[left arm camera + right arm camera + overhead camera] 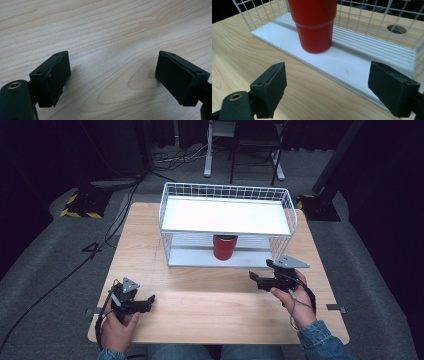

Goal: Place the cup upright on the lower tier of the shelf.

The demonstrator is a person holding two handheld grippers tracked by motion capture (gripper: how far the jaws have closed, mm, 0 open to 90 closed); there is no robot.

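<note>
A red plastic cup stands upright on the lower white shelf of a white wire-mesh rack, roughly at the middle of that shelf and under the rack's upper white board, with the rack set toward the far side of the light wooden desk. The right tool is held just in front of the rack's open near side, off to the right of the cup, its jaws spread wide and holding nothing; in the right gripper view the cup sits beyond and to the left of the gap between the two black pads, so the tool is not yet lined up on it. The left tool hangs low over bare wood near the front left of the desk, well apart from the rack, its jaws likewise wide apart and empty, with only wood grain between them in the left gripper view. This looks like the approach step, with the right tool reaching for the cup and no grasp begun. The next move would call for swinging the open jaws leftward and forward beneath the upper board, level with the cup's body, keeping clear of the wire sides, before closing. No brand, label or writing can be read on the cup, the rack or the desk.
</note>
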